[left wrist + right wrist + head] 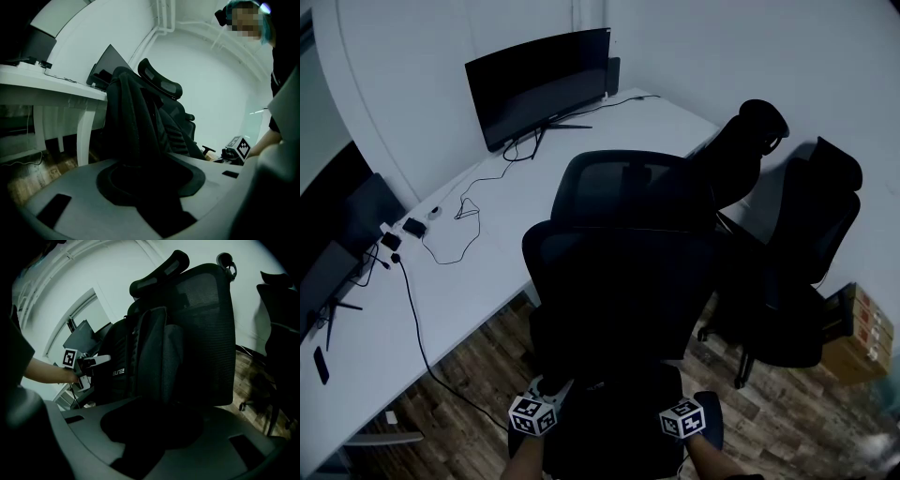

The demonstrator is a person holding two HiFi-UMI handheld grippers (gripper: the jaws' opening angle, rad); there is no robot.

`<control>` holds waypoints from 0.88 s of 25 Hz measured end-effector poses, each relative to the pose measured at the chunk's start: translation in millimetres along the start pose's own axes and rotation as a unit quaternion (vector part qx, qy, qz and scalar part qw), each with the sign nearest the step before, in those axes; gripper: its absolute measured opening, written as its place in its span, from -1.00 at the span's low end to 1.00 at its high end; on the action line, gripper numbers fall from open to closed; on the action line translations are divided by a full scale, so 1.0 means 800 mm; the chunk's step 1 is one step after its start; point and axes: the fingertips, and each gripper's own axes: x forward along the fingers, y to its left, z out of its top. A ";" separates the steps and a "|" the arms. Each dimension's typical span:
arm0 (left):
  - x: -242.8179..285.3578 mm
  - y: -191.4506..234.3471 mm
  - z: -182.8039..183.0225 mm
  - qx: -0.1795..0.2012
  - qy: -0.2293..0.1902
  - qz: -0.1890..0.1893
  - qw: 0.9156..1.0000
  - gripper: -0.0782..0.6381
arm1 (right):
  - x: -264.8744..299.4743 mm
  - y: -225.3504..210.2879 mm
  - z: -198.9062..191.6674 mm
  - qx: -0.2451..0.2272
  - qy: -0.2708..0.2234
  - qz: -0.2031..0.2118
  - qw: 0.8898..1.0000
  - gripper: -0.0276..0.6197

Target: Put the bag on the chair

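The bag [619,281] is stood upright against the backrest of the chair [628,183], its long axis running top to bottom, roughly in line with the backrest. In the right gripper view a padded strap is seen running down the face of the bag that is turned towards the person. Whether its base is set on the seat cannot be made out; bag, seat and backrest merge into one black mass in the head view.

A short white word [118,372] is printed low on the bag's side, too small to be read with certainty. Red print is carried by the cardboard boxes [858,337] on the floor at the right, but it is illegible.

The left gripper [546,398] and the right gripper [689,412] are held low at the bag's near side, one at each corner. Black fabric of the bag is pinched in the right gripper's jaws and rises from them. Black fabric also lies between the left gripper's jaws, but whether the pads press on it cannot be told, dark cloth being lost against dark jaws.

A white desk [487,272] with a monitor [539,84] and loose cables [455,220] is seen behind the chair; a second chair [806,253] stands to the right. A second screen is cut off at the left edge.
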 end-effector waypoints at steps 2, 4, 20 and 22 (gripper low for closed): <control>0.003 0.007 -0.005 -0.003 0.003 0.005 1.000 -0.26 | 0.004 -0.004 -0.004 0.006 0.001 0.001 1.000 -0.56; 0.005 0.012 -0.009 -0.007 0.006 0.009 1.000 -0.21 | 0.007 -0.009 -0.007 0.013 0.002 0.000 1.000 -0.54; 0.006 0.016 -0.022 -0.049 0.048 0.048 0.996 0.26 | -0.010 -0.059 -0.030 0.069 0.016 -0.085 0.994 -0.22; 0.004 0.012 -0.021 -0.048 0.049 0.049 0.996 0.28 | -0.020 -0.064 -0.022 0.066 0.006 -0.095 0.993 -0.22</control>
